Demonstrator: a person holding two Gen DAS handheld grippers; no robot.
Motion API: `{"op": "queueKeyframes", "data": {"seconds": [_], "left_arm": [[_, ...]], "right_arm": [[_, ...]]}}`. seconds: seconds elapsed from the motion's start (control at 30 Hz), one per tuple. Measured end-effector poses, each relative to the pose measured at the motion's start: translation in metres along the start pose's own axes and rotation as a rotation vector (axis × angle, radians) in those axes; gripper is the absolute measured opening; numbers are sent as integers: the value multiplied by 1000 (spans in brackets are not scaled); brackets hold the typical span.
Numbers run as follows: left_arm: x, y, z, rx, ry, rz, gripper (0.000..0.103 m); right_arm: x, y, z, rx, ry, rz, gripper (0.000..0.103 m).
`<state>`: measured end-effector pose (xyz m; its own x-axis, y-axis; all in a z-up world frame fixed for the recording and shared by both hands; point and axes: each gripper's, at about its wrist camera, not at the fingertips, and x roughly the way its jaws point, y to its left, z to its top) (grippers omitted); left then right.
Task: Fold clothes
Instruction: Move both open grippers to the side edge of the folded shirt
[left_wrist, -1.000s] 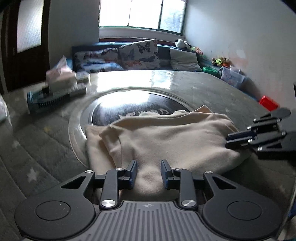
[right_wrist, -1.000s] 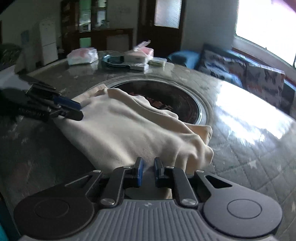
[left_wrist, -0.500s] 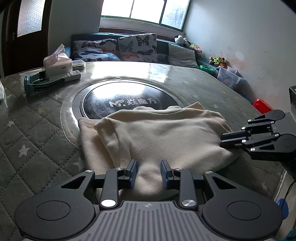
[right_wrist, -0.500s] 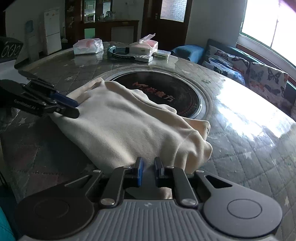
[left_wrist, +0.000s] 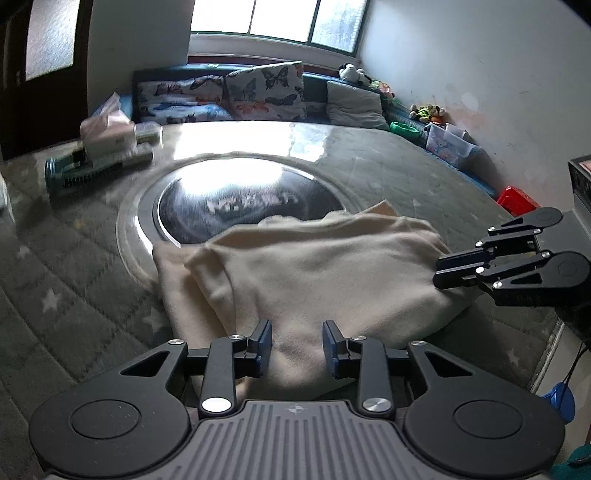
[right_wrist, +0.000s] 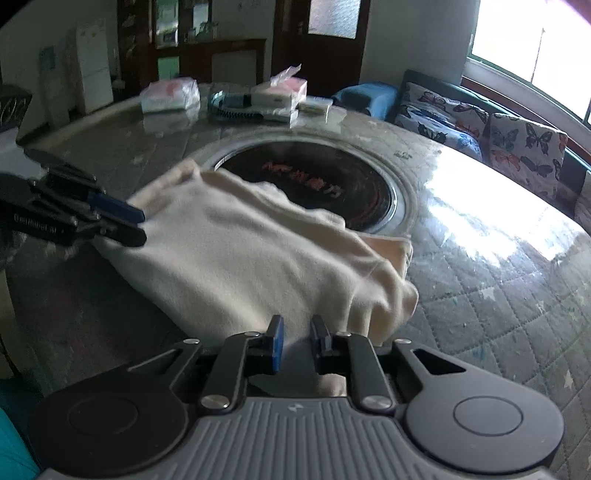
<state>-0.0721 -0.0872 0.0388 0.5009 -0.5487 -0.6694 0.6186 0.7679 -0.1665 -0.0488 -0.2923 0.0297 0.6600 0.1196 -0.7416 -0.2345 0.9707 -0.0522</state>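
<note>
Holding: both claws gripped the near edge of the cream garment, one at each end, so the fold could be carried as one straight line.
Left claw: fingers partly apart with cloth bunched between them; I judged it pinching the garment's edge, though the contact itself was hidden under the fabric.
Right claw: fingers nearly together, cloth rising out from between them; pinched on the garment.
Right claw from the left view: fingers close together at the garment's right corner.
Garment position: lay already doubled on the counter, its far edge overlapping the dark round inset at the counter's centre.
Reason for grip: I judged two end grips kept the layers aligned and stopped the stack from sliding apart.
Surroundings: tissue box and a dark comb-like object sat far left, well apart from the cloth; a wrapped packet sat on the far side.
Obstruction: nothing stood on the counter between the garment and the inset.
Risk: I judged the glossy inset could let the cloth slip.
</note>
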Motion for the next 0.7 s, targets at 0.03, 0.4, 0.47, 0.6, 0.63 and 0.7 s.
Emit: {"op": "queueKeyframes", "data": {"seconds": [0.03, 0.4, 0.47, 0.6, 0.63, 0.7], "left_arm": [[-1, 0, 3, 7, -12, 2, 33], [22, 22, 14, -66, -11, 92, 33], [23, 26, 12, -71, -5, 96, 33], [18, 28, 18, -76, -24, 92, 33], [19, 28, 21, -78, -29, 94, 33], [22, 28, 26, -81, -40, 99, 33]], "right_arm": [[-2, -1, 3, 12, -12, 5, 18], [35, -16, 24, 140, -70, -17, 29], [39, -18, 21, 147, -58, -15, 29], [35, -21, 29, 147, -79, -19, 29], [36, -22, 34, 154, -88, -14, 29], [40, -25, 44, 174, -104, -3, 30]]}}
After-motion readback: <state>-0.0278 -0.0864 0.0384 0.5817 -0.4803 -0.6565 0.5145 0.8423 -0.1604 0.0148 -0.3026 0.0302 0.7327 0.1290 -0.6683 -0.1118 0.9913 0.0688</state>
